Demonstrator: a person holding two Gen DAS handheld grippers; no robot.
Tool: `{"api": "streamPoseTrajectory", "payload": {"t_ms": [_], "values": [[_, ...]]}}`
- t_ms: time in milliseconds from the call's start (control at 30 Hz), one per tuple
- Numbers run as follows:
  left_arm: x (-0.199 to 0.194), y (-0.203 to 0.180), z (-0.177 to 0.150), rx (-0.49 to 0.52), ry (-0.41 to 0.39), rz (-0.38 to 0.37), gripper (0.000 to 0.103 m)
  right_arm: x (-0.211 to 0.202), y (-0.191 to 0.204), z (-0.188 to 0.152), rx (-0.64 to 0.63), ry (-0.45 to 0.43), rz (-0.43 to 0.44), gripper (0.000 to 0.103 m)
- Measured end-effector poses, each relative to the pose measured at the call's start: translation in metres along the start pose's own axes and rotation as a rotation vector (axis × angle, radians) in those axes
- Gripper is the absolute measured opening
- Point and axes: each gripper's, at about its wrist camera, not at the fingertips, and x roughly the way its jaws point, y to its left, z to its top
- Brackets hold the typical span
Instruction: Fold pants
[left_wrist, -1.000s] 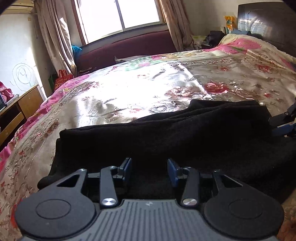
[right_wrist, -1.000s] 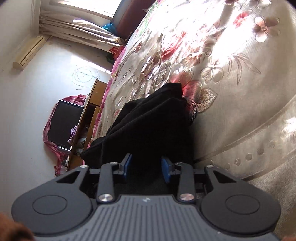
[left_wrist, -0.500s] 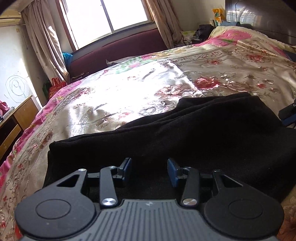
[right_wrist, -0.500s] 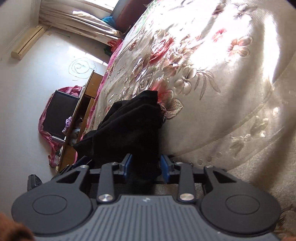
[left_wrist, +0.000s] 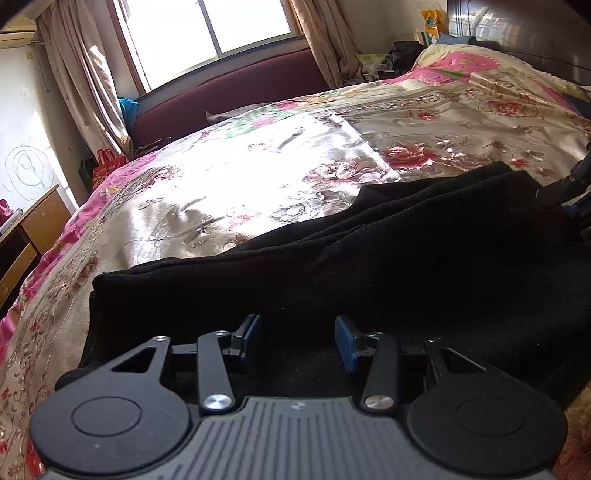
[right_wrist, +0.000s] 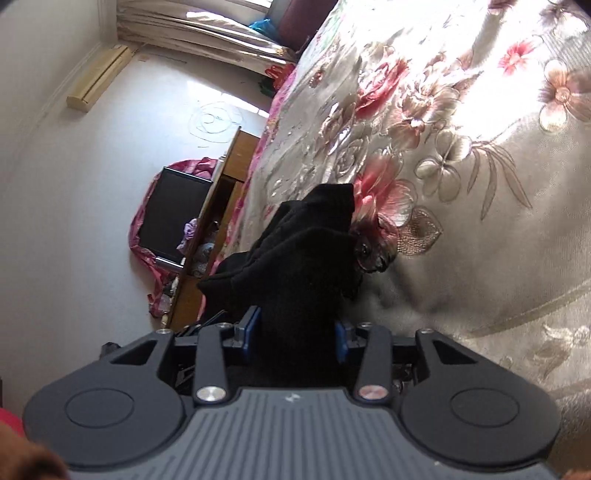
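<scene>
Black pants (left_wrist: 388, 258) lie folded in layers across the near part of a floral bedspread (left_wrist: 258, 173). My left gripper (left_wrist: 298, 339) is open and sits low over the near left edge of the pants, with dark fabric between its blue pads. My right gripper (right_wrist: 297, 334) is open, rolled sideways, with a bunch of the pants (right_wrist: 306, 258) between its fingers. It also shows at the right edge of the left wrist view (left_wrist: 576, 199), at the far end of the pants.
A window with curtains (left_wrist: 207, 33) and a maroon bench (left_wrist: 229, 92) stand beyond the bed. A wooden desk (left_wrist: 26, 236) stands at the left, with a dark monitor (right_wrist: 173, 218) by it. A dark headboard (left_wrist: 517, 33) is at the far right.
The left gripper has shifted a little over the pants and its view has swung back right. The right gripper has moved in closer along the pants, with more fabric between its fingers.
</scene>
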Motion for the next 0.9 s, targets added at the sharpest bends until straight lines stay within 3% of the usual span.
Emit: {"api": "streamPoseTrajectory", "payload": {"t_ms": [133,200,300,400,500,600,667,767,900], "values": [[0.006,-0.003,0.003,0.000,0.010,0.015,0.058,0.052,-0.002,0.003,0.039,-0.010,0.038,0.043],[0.008,-0.006,0.004,0.018,0.023,0.026,0.058,0.067,0.009,-0.005,0.042,0.001,0.019,0.023],[0.008,-0.015,0.009,0.064,0.052,0.035,0.056,0.049,0.013,-0.001,0.109,-0.013,0.012,0.014],[0.000,-0.036,0.021,0.063,0.062,-0.035,0.055,0.010,0.019,0.004,0.101,-0.034,-0.023,0.014],[-0.007,-0.080,0.029,0.111,0.041,-0.129,0.054,-0.036,0.022,0.009,0.047,-0.045,-0.134,0.013],[-0.014,-0.132,0.040,0.159,0.027,-0.227,0.054,-0.084,0.002,0.017,0.131,-0.062,-0.268,0.016],[-0.021,-0.160,0.048,0.228,-0.006,-0.269,0.055,-0.111,-0.002,0.017,0.115,-0.087,-0.361,0.020],[-0.034,-0.176,0.060,0.293,-0.067,-0.271,0.057,-0.138,0.015,0.009,0.056,-0.175,-0.452,0.024],[-0.037,-0.162,0.069,0.254,-0.082,-0.234,0.057,-0.161,0.026,-0.009,0.058,-0.293,-0.575,0.030]]}}
